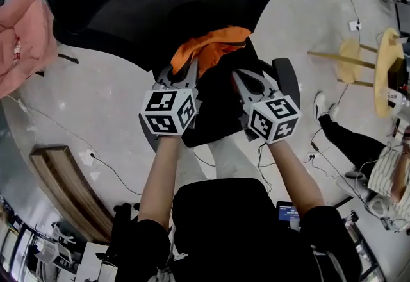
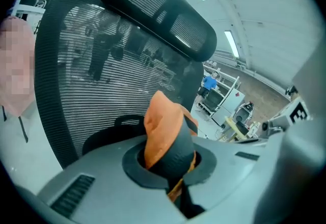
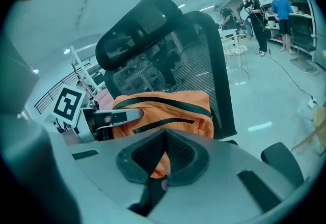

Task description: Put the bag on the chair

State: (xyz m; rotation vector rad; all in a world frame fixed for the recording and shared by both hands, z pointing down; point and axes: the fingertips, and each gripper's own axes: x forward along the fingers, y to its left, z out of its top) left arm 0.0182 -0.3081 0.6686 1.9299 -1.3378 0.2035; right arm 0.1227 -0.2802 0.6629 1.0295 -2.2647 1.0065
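Person stands close to the chair (image 1: 160, 5), both arms out fwd, a gripper in each hand. Chair is a black mesh office type w/ a headrest (image 2: 158, 19) on top.

The left gripper (image 1: 182, 70) is clenched on the bag (image 1: 211, 43). In the left gripper view its jaws are pinched tight on a bunched-up fold of orange fabric w/ a black strap wrapped over it. The right gripper (image 1: 240, 75) is grasping the same bag: in the right gripper view its jaws are closed w/ a bit of orange cloth & black strap nipped btw them.

The bag is orange w/ black straps. It hangs btw the two grippers, right up against the lower part of the mesh backrest & above the seat. Can't tell if it touches the seat yet. The grippers sit side by side, near each other, left one on the bag's left end, right one on its right end, both tipped downward.

An armrest (image 1: 286, 75) sits just right of the right gripper. A pink garment (image 1: 22, 37) hangs at far left, beside the backrest. A wooden stool (image 1: 359, 59) lies on the pale floor (image 1: 96, 114), well apart to the right. A wooden bench (image 1: 70, 191) is near-left. Thin cables trail over the floor. A seated person's shoe (image 1: 320, 106) shows at right. More people (image 3: 280, 9) stand by shelves far back.
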